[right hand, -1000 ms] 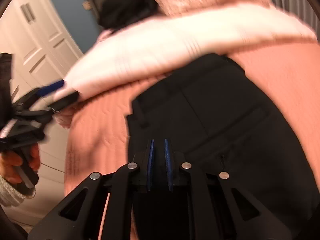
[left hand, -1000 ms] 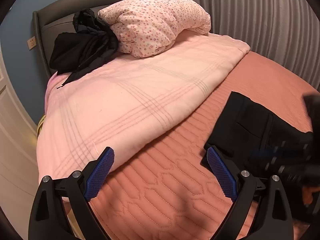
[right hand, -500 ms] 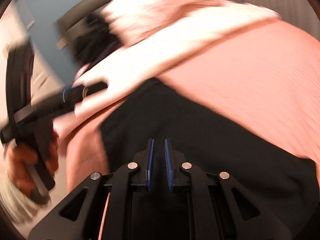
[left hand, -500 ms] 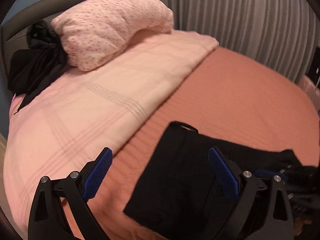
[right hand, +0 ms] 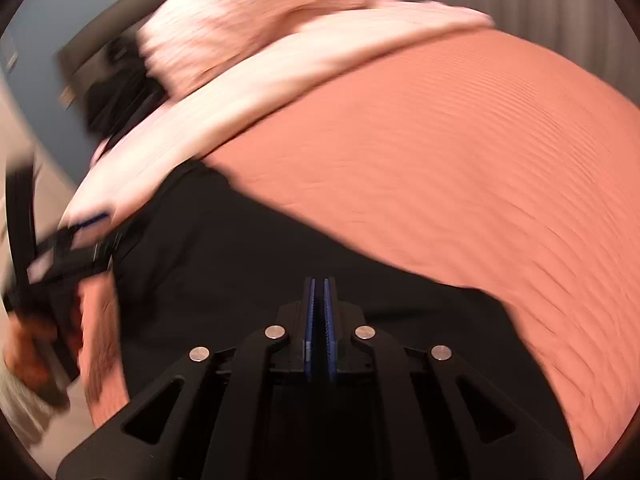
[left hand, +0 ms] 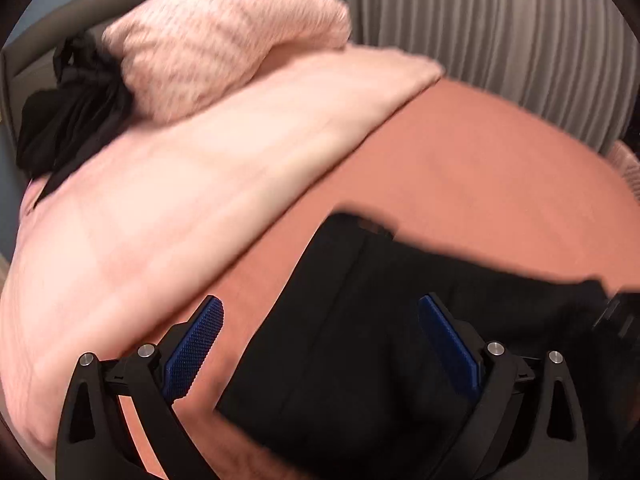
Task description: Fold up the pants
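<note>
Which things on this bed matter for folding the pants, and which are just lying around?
Job:
black pants, spread on the orange bedspread
left gripper, open above the pants
right gripper, shut; whether it pinches cloth is unclear

Lying about:
pink blanket
patterned pillow
dark garment by the headboard
curtain

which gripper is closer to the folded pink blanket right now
Left. The left gripper hangs open with one finger beside the pink blanket. The right gripper is farther out over the black pants, jaws shut.
</note>
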The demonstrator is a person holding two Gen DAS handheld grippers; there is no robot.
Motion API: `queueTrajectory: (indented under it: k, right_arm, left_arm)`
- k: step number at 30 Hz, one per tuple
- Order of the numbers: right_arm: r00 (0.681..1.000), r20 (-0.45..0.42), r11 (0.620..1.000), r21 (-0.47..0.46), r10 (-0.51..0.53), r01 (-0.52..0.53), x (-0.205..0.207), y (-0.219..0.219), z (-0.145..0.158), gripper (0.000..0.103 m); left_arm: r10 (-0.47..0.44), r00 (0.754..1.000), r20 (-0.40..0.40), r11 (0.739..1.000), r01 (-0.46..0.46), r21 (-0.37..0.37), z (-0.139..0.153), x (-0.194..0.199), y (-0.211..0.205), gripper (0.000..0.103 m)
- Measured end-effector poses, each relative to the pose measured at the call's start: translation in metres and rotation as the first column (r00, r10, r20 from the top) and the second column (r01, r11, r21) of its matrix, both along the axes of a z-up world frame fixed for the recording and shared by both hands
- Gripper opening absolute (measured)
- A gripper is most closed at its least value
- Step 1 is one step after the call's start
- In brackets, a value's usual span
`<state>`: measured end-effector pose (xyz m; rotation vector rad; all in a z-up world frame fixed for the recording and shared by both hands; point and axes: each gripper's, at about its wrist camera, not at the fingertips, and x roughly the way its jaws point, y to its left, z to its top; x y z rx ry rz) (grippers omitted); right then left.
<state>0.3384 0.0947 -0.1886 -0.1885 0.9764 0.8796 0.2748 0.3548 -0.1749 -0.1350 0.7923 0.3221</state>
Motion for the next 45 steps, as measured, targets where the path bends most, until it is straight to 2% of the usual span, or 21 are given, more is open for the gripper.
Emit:
queueTrajectory:
  k: [3, 5, 6, 8, 12, 15, 17, 20, 22, 24, 26, 29, 30, 32, 34, 36, 38, 39, 41, 43, 45]
  right_arm:
    - [0.999, -0.024, 0.996, -0.079, -0.039, 0.037, 0.028, 0.015, -0.024, 0.000]
    - [0.985, -0.098, 0.990, -0.001, -0.143, 0.143, 0.046, -0.004, -0.020, 0.000]
    - [0.973, -0.053, 0.975, 0.002, -0.223, 0.223, 0.040, -0.018, -0.004, 0.007]
    - [0.991, -0.044, 0.989, 0.068, -0.129, 0.132, 0.019, -0.037, 0.010, 0.006]
    - [0.963, -0.012, 0.960, -0.079, -0.271, 0.269, 0.008, -0.122, -0.018, 0.003]
    - [0.896, -0.060, 0.895, 0.052, -0.439, 0.442, -0.011, -0.194, -0.002, 0.008]
    - [0.917, -0.023, 0.916, 0.054, -0.397, 0.398, -0.029, -0.201, 0.005, 0.007]
    - [0.909, 0.026, 0.901, -0.125, -0.416, 0.415, -0.045, -0.232, -0.019, 0.004]
    - [0.849, -0.040, 0.850, -0.055, -0.527, 0.525, -0.062, -0.291, -0.019, 0.003]
    - [0.766, -0.031, 0.767, -0.054, -0.642, 0.640, -0.096, -0.348, -0.004, 0.008]
    - [0.770, -0.023, 0.770, -0.049, -0.637, 0.636, -0.129, -0.376, 0.003, 0.008]
    - [0.760, 0.032, 0.739, -0.209, -0.649, 0.640, -0.164, -0.439, -0.021, 0.002]
    - [0.736, -0.005, 0.731, -0.123, -0.677, 0.672, -0.180, -0.471, -0.019, 0.002]
    - [0.612, 0.010, 0.603, -0.160, -0.791, 0.782, -0.201, -0.526, -0.014, 0.006]
    - [0.521, 0.021, 0.510, -0.166, -0.854, 0.844, -0.225, -0.563, -0.002, 0.008]
    - [0.537, -0.006, 0.536, -0.075, -0.844, 0.841, -0.242, -0.565, 0.014, 0.008]
    - [0.623, -0.041, 0.624, -0.027, -0.781, 0.781, -0.251, -0.539, 0.013, 0.008]
    - [0.679, -0.050, 0.681, -0.054, -0.732, 0.730, -0.253, -0.529, 0.002, 0.006]
    - [0.695, -0.020, 0.690, -0.145, -0.719, 0.710, -0.260, -0.539, -0.020, 0.003]
    - [0.662, -0.074, 0.665, -0.019, -0.746, 0.747, -0.280, -0.582, -0.023, 0.000]
    - [0.545, -0.074, 0.548, -0.028, -0.835, 0.836, -0.297, -0.619, -0.011, 0.000]
  left_arm:
    - [-0.014, 0.995, -0.101, 0.993, 0.025, 0.114, -0.016, 0.056, -0.011, 0.098]
    - [0.004, 0.976, -0.219, 0.991, 0.025, 0.129, -0.050, 0.088, 0.000, 0.098]
    - [0.014, 0.977, -0.211, 0.996, 0.005, 0.090, -0.053, 0.090, 0.008, 0.098]
    - [0.028, 0.980, -0.199, 0.999, -0.021, 0.035, -0.050, 0.092, 0.019, 0.098]
    - [0.027, 0.981, -0.190, 0.991, -0.001, 0.136, -0.032, 0.084, 0.006, 0.095]
    - [-0.019, 0.997, -0.070, 0.992, 0.027, 0.124, 0.007, 0.051, -0.021, 0.097]
    - [-0.089, 0.994, -0.063, 0.993, 0.093, 0.078, 0.011, 0.034, -0.053, 0.097]
    - [-0.167, 0.971, -0.172, 0.954, 0.203, 0.221, -0.025, 0.031, -0.111, 0.098]
    - [-0.147, 0.957, -0.251, 0.925, 0.222, 0.307, -0.053, 0.033, -0.122, 0.098]
    - [-0.114, 0.968, -0.222, 0.949, 0.172, 0.263, -0.048, 0.030, -0.110, 0.098]
    - [-0.060, 0.969, -0.239, 0.960, 0.122, 0.253, -0.044, 0.030, -0.099, 0.098]
    - [-0.062, 0.975, -0.215, 0.942, 0.128, 0.309, -0.021, 0.020, -0.110, 0.097]
    - [-0.070, 0.973, -0.220, 0.926, 0.146, 0.348, -0.020, 0.017, -0.117, 0.097]
    - [-0.036, 0.958, -0.286, 0.867, 0.172, 0.467, -0.033, 0.010, -0.124, 0.097]
    - [0.008, 0.944, -0.331, 0.862, 0.161, 0.481, -0.037, 0.000, -0.125, 0.094]
    - [-0.035, 0.965, -0.259, 0.904, 0.141, 0.404, -0.015, -0.024, -0.143, 0.094]
    - [-0.109, 0.974, -0.200, 0.944, 0.164, 0.287, 0.003, -0.045, -0.180, 0.096]
    - [-0.136, 0.972, -0.193, 0.947, 0.184, 0.265, 0.005, -0.053, -0.199, 0.096]
    - [-0.214, 0.957, -0.196, 0.930, 0.261, 0.260, 0.005, -0.064, -0.243, 0.097]
    - [-0.271, 0.926, -0.263, 0.870, 0.352, 0.344, -0.015, -0.071, -0.287, 0.098]
    - [-0.257, 0.905, -0.339, 0.835, 0.385, 0.393, -0.043, -0.071, -0.303, 0.098]
